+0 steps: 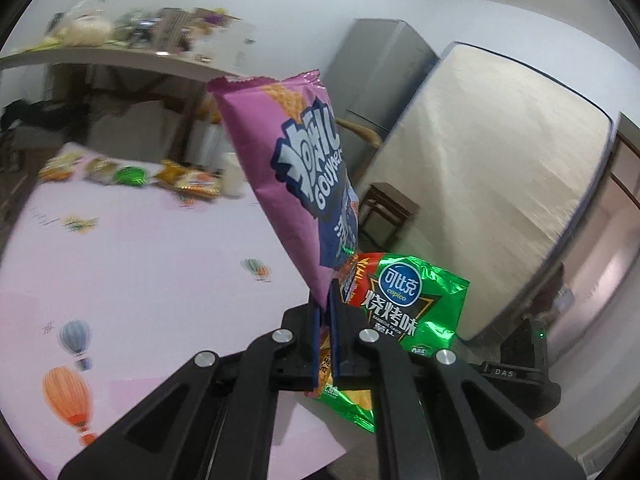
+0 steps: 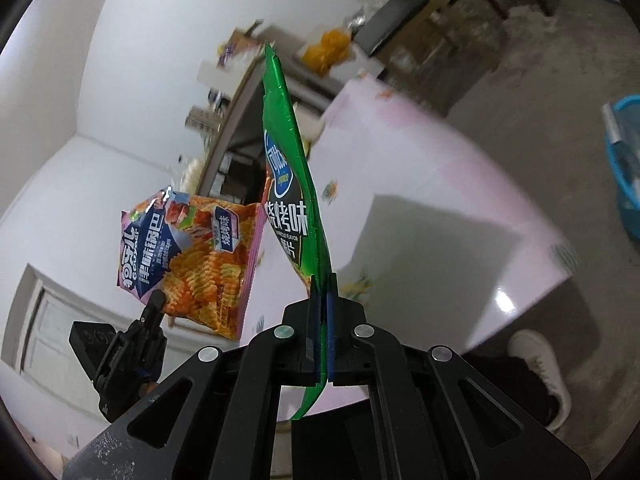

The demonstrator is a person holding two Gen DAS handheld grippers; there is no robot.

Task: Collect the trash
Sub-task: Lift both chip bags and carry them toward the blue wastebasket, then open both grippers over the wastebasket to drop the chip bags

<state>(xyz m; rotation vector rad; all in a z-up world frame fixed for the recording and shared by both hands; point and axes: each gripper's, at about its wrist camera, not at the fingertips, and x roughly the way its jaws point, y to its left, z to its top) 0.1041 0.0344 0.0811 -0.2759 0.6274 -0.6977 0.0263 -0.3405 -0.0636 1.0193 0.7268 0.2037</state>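
My left gripper [image 1: 325, 300] is shut on the lower edge of a pink snack bag [image 1: 288, 168] and holds it upright above the table. The bag also shows in the right wrist view [image 2: 188, 260], with the left gripper [image 2: 154, 304] under it. My right gripper [image 2: 323, 292] is shut on a green chip bag [image 2: 292, 184], seen edge-on and held up in the air. The green chip bag also shows in the left wrist view [image 1: 408, 304], just right of the pink bag.
A table with a pink balloon-print cloth [image 1: 140, 260] carries several more snack wrappers [image 1: 132, 174] and a white cup [image 1: 232, 176] at its far end. A blue basket [image 2: 626, 168] stands on the floor at right. A cluttered shelf [image 1: 120, 28], a mattress [image 1: 480, 184] and a fridge [image 1: 380, 72] stand behind.
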